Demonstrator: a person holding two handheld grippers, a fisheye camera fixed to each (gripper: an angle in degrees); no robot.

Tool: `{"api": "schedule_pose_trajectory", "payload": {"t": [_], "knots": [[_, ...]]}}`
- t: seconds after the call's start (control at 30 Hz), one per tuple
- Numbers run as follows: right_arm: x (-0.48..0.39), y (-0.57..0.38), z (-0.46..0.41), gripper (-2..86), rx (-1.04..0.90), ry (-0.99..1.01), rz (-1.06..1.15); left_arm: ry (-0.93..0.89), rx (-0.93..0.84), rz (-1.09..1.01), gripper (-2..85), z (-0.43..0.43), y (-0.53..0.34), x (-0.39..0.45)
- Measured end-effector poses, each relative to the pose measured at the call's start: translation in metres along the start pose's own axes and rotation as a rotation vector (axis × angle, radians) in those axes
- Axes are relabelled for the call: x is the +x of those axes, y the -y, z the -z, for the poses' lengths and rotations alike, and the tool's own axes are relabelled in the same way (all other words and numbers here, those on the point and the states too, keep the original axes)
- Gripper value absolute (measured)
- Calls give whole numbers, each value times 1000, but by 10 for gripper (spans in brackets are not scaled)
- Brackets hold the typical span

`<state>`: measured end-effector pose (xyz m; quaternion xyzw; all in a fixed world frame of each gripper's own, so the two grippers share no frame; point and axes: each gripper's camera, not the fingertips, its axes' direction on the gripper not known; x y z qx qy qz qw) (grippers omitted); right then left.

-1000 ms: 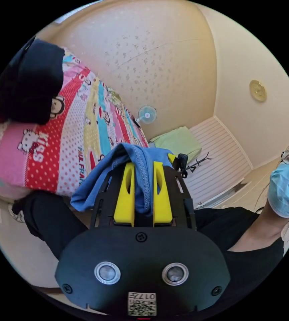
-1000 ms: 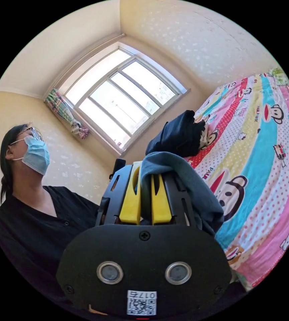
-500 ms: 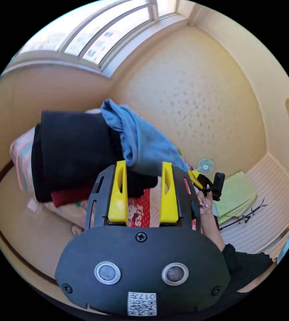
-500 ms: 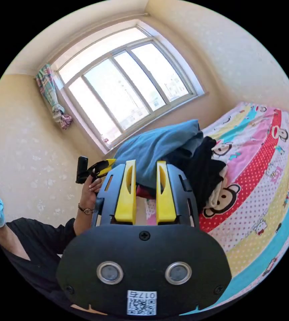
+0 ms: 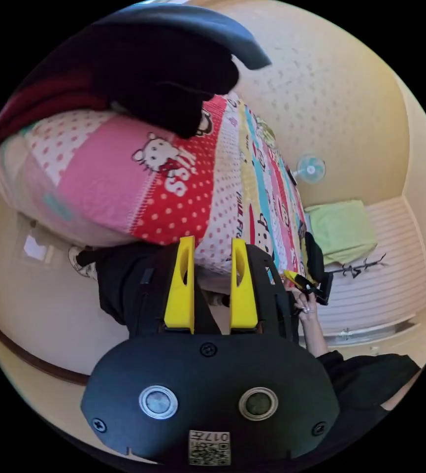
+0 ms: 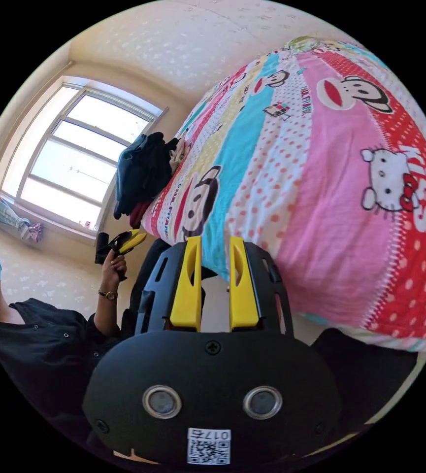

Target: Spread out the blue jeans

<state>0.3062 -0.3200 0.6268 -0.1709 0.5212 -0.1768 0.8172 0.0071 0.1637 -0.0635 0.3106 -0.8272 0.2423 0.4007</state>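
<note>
— What carries everything?
— A bed under a bright striped cartoon-print cotton sheet (image 6: 321, 162).
— And on it?
— A heap of dark crumpled clothes (image 6: 141, 172), black, navy and red, near its edge by the window.

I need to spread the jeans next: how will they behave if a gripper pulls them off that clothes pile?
The blue jeans lie crumpled and drooping over the pile of dark clothes, so they are probably floppy. Being bulky denim, they may feel heavy and could drag neighbouring garments along.

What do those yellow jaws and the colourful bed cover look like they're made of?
The yellow jaws of the right gripper look like hard matte plastic: uniform colour, moulded slots. The bed cover looks like soft printed cotton-type cloth, matte and draping over the edge; the exact fibre is unclear.
</note>
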Motion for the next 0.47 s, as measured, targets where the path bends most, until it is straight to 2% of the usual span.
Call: {"api": "schedule_pose_trajectory", "payload": {"t": [0.07, 0.17, 0.23, 0.33, 0.4, 0.47], "knots": [[10, -21, 67, 91, 63, -159, -47, 17, -72, -109, 111, -34, 11, 37], [25, -51, 141, 93, 157, -264, -141, -45, -120, -245, 105, -94, 12, 92], [36, -72, 181, 93, 219, -278, -206, -56, -125, -336, 84, -132, 3, 120], [56, -110, 235, 94, 312, -269, -311, -7, -255, -423, 61, -211, -25, 142], [70, -132, 258, 94, 354, -265, -363, 107, -69, -475, 12, -205, -59, 143], [91, -159, 277, 95, 385, -268, -434, 132, -85, -544, 1, -206, -69, 143]]}}
